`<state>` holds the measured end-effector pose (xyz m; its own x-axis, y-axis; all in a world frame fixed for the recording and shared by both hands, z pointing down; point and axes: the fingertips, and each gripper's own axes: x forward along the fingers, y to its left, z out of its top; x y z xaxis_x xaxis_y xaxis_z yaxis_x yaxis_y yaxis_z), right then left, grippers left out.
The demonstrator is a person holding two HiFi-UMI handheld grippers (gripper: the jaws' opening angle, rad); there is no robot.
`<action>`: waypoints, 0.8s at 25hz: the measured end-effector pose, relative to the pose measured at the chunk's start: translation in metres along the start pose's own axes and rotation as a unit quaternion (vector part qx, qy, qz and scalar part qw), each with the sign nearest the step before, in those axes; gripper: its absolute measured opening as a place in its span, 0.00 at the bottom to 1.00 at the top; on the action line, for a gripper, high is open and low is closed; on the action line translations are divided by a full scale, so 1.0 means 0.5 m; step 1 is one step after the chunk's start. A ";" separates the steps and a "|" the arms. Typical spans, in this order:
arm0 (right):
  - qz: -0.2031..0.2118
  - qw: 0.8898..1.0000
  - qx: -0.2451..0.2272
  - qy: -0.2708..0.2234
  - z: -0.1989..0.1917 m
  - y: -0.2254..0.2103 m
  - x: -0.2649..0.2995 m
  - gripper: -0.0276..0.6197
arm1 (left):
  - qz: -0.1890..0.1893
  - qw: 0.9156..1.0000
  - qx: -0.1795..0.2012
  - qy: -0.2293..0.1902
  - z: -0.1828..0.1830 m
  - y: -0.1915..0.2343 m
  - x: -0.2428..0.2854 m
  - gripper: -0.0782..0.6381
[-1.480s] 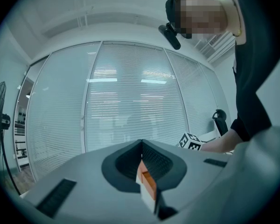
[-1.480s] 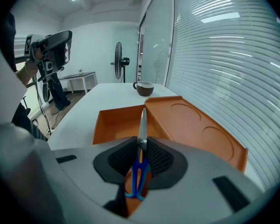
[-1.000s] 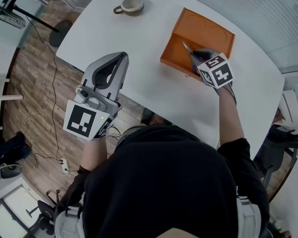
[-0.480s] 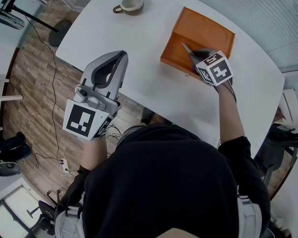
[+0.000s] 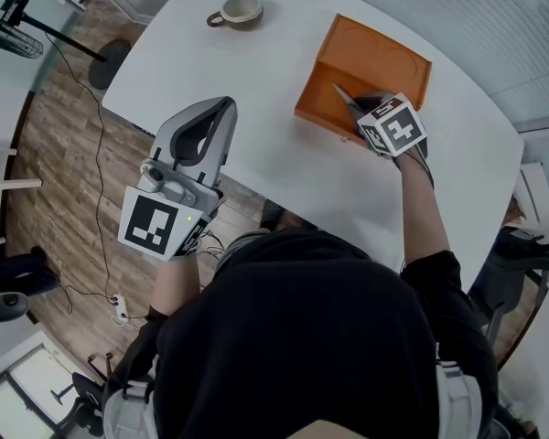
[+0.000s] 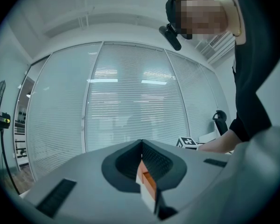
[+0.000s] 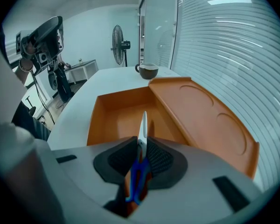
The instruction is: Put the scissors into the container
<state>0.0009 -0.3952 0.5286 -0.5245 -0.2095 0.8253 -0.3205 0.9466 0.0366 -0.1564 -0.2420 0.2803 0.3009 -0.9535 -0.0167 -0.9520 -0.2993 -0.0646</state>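
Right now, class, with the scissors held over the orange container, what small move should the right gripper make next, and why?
Probably lower slightly, so the blade goes down into the well. The right gripper is shut on the scissors, and the blade points over the open well of the orange container, apparently above its floor rather than resting on it.

One pair of scissors (image 7: 143, 125) is counted, one orange container (image 5: 377, 55), one cup (image 5: 241, 9), one desk (image 5: 256, 90), and two claws: left claw (image 5: 221, 108), right claw (image 5: 357, 108).
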 end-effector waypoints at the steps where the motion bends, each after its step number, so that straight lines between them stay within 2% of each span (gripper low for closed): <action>1: 0.000 1.000 0.000 0.001 -0.001 0.000 0.000 0.15 | 0.001 1.000 0.000 0.001 -0.001 0.001 -0.001 0.12; 6: 0.002 1.000 -0.003 0.009 -0.004 0.003 0.001 0.15 | -0.002 1.000 -0.004 -0.007 0.008 -0.002 -0.001 0.12; 16: 0.007 1.000 0.001 0.018 -0.008 0.003 0.007 0.15 | 0.004 1.000 0.000 0.003 -0.004 0.004 -0.008 0.12; 20: 0.008 1.000 0.001 0.023 -0.009 0.003 0.009 0.15 | -0.001 1.000 -0.008 -0.009 0.006 0.000 -0.007 0.12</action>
<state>0.0019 -0.3935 0.5349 -0.4920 -0.1826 0.8512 -0.3143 0.9491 0.0219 -0.1571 -0.2387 0.2775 0.3036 -0.9522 -0.0345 -0.9521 -0.3018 -0.0496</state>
